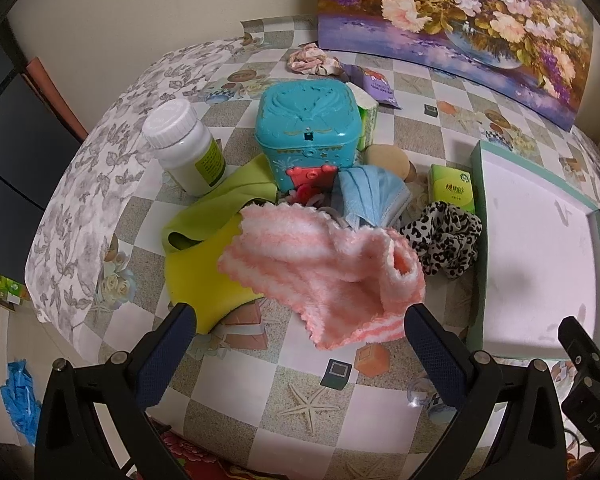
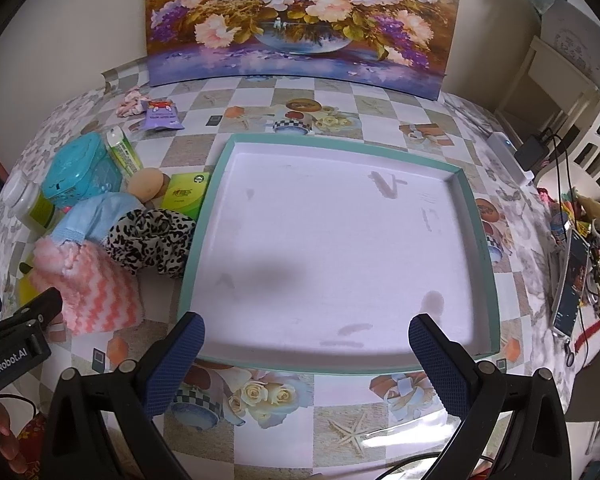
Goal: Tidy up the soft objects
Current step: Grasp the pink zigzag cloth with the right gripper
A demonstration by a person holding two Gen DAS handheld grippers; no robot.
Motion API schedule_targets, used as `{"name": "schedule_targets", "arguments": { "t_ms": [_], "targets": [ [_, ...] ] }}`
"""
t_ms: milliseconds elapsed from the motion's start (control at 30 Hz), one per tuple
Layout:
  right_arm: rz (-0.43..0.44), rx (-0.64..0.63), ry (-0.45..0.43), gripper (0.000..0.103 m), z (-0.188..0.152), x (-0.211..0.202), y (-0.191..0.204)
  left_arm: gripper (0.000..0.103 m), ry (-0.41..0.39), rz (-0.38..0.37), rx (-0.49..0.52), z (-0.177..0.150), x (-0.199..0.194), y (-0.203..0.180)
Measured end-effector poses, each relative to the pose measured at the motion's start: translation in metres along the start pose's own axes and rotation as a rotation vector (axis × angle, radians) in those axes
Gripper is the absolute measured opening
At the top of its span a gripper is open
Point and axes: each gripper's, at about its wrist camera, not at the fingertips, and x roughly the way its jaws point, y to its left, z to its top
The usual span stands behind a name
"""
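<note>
Pink striped cloth (image 1: 324, 268) crumpled on checkered tablecloth (image 1: 300, 396), over yellow-green cloth (image 1: 204, 268), just beside leopard scrunchie (image 1: 444, 240). Behind: teal box (image 1: 308, 128), white bottle (image 1: 184, 148), blue mask (image 1: 364, 196) (partly covered). White tray (image 2: 340, 248) to the right. Left gripper (image 1: 296, 336) fingers spread, right gripper (image 2: 306, 344) likewise spread, holding nothing.
</note>
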Motion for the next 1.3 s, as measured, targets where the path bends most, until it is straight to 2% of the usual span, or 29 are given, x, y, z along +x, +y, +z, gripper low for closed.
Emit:
{"name": "schedule_targets", "arguments": {
  "t_ms": [167, 267, 433, 567, 700, 933, 1067, 1167, 1233, 1300],
  "targets": [
    [0.065, -0.015, -0.032, 0.103, 0.003, -0.004, 0.011, 0.103, -0.052, -0.014, -0.076, 0.010, -0.008, 0.024],
    [0.164, -0.018, -0.030, 0.103, 0.006, -0.004, 0.023, 0.103, -0.073, 0.007, -0.146, 0.016, -0.010, 0.046],
    [0.257, -0.016, -0.020, 0.103, 0.014, 0.001, 0.050, 0.103, -0.057, -0.020, -0.205, 0.021, -0.001, 0.075],
    [0.312, -0.042, -0.006, 0.103, 0.017, 0.007, 0.074, 0.103, -0.036, -0.074, -0.234, 0.022, 0.011, 0.091],
    [0.317, -0.095, 0.011, 0.103, 0.014, 0.013, 0.093, 0.103, -0.021, -0.075, -0.236, 0.022, 0.021, 0.098],
    [0.314, -0.173, 0.047, 0.086, 0.009, 0.029, 0.120, 0.103, 0.046, -0.091, -0.229, 0.016, 0.047, 0.110],
    [0.323, -0.199, 0.063, 0.080, 0.007, 0.037, 0.131, 0.103, 0.059, -0.086, -0.225, 0.014, 0.055, 0.114],
    [0.330, -0.202, 0.073, 0.068, 0.005, 0.041, 0.135, 0.103, 0.066, -0.087, -0.228, 0.013, 0.059, 0.116],
    [0.336, -0.197, 0.084, 0.056, 0.004, 0.045, 0.136, 0.103, 0.070, -0.086, -0.231, 0.013, 0.062, 0.117],
    [0.338, -0.196, 0.093, 0.051, 0.004, 0.049, 0.138, 0.103, 0.076, -0.087, -0.231, 0.012, 0.065, 0.117]
  ]
}}
